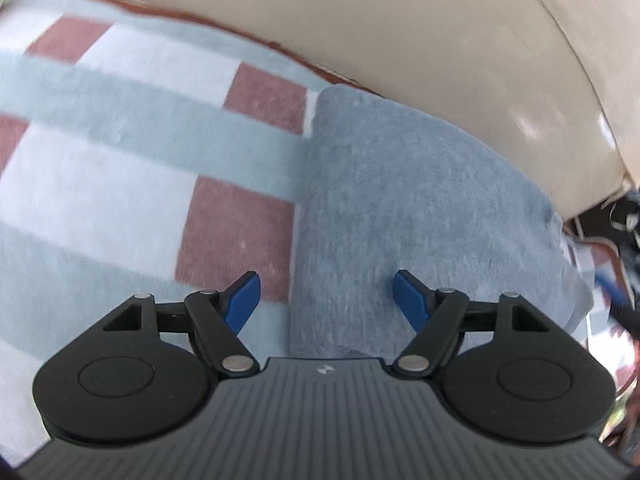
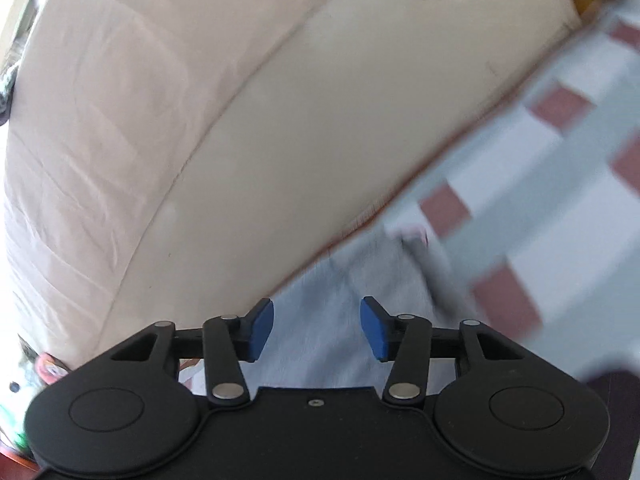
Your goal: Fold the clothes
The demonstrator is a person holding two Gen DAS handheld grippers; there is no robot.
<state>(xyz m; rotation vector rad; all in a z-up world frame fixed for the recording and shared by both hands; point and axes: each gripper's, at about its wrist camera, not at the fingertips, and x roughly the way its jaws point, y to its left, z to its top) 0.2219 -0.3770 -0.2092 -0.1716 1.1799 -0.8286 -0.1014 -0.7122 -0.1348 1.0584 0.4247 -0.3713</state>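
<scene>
A grey-blue fleece garment [image 1: 420, 200] lies flat on a checked blanket [image 1: 120, 160] of pale blue, white and dull red squares. My left gripper [image 1: 326, 292] hovers open above the garment's left edge, with nothing between its blue pads [image 1: 244, 300]. In the right wrist view, a pale blue part of the garment [image 2: 320, 320] lies under my right gripper [image 2: 316, 328]. That gripper is open, its blue pads [image 2: 260, 328] apart and holding nothing. The checked blanket [image 2: 540, 180] stretches off to the right, blurred by motion.
A cream padded headboard or sofa back [image 1: 440, 40] curves along the far edge of the blanket. In the right wrist view that cream surface [image 2: 320, 120] sits beside a pale pink wrinkled cloth [image 2: 100, 120]. Dark clutter [image 1: 624, 220] shows at the right edge.
</scene>
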